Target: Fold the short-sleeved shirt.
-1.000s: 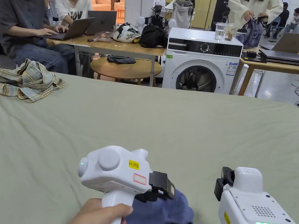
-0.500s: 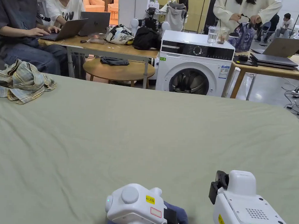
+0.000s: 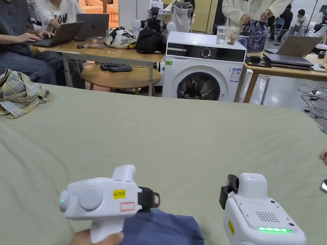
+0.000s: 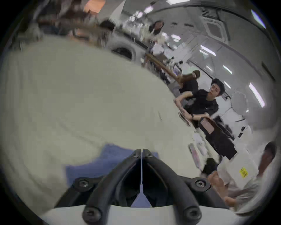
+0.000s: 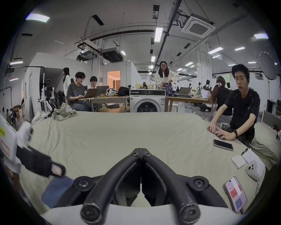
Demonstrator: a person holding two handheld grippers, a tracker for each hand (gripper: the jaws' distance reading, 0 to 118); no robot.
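Surface: a bed (image 3: pixel 179 135) under a pale green sheet carries everything.
Shirt: the blue shirt (image 3: pixel 162 231) lies bunched at the near edge of the bed, left of the middle, part of it cut off by the bottom of the head view.
Left hand-held gripper: the left hand-held gripper (image 4: pixel 142 150) sits over the shirt's far edge, pointing toward the right edge of the bed; its jaws are drawn together, with a thin blue sliver in the slit between them — whether that is cloth pinched there or only the shirt behind, I cannot tell.
Hand: a hand (image 3: pixel 95 240) grips its white handle from below.
Right hand-held gripper: the right hand-held gripper (image 5: pixel 140 150) is just right of the shirt, above bare sheet near the near edge, jaws together on nothing.
Plaid shirt: a plaid shirt (image 3: pixel 18 92) lies crumpled at the far left corner — well apart from the blue one.
Phone: a phone (image 3: pixel 326 187) lies at the right edge.
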